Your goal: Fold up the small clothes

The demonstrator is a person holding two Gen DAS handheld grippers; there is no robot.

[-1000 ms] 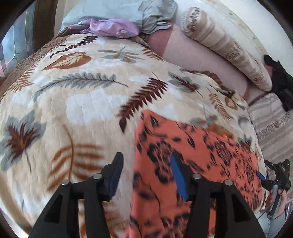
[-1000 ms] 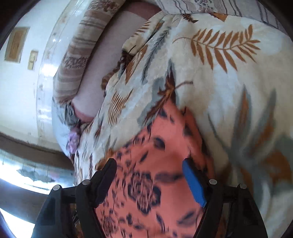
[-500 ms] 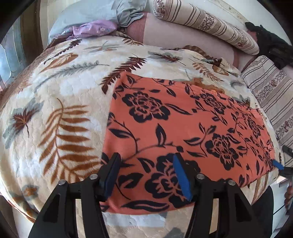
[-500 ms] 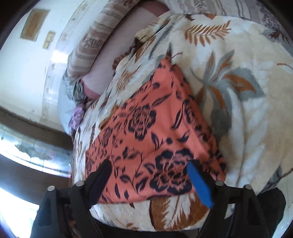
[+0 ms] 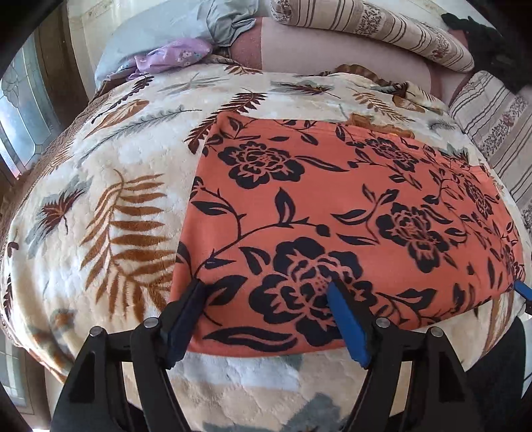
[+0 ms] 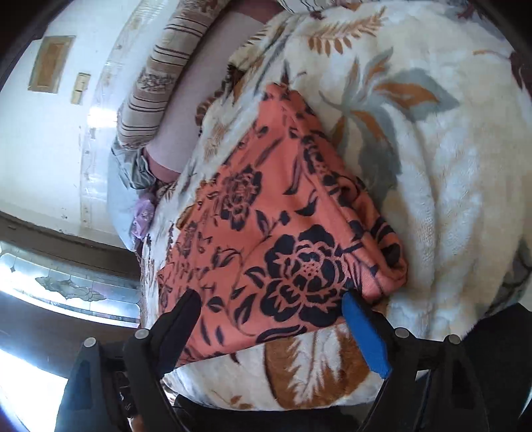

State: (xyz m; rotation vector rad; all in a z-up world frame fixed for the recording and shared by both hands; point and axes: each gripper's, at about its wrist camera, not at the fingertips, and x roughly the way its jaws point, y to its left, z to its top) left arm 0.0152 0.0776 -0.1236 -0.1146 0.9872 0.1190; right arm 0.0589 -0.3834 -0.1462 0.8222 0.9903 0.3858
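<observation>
An orange garment with a black flower print (image 5: 332, 212) lies spread flat as a wide rectangle on the leaf-patterned blanket (image 5: 109, 186). My left gripper (image 5: 266, 285) is open and empty, its fingers over the garment's near left edge. My right gripper (image 6: 269, 299) is open and empty above the garment's (image 6: 279, 219) near right corner, where the cloth shows a folded double edge. One blue fingertip (image 5: 523, 289) of the right gripper shows at the right edge of the left wrist view.
Striped bolster pillows (image 5: 372, 23) lie along the far side of the bed. A grey cloth (image 5: 186, 23) and a purple cloth (image 5: 173, 56) lie at the far left corner. A stained-glass window (image 6: 66, 285) is on the left.
Both grippers have pulled back and up from the garment, from close over the cloth to a wider view. The garment now lies flat and both grippers stay open.
</observation>
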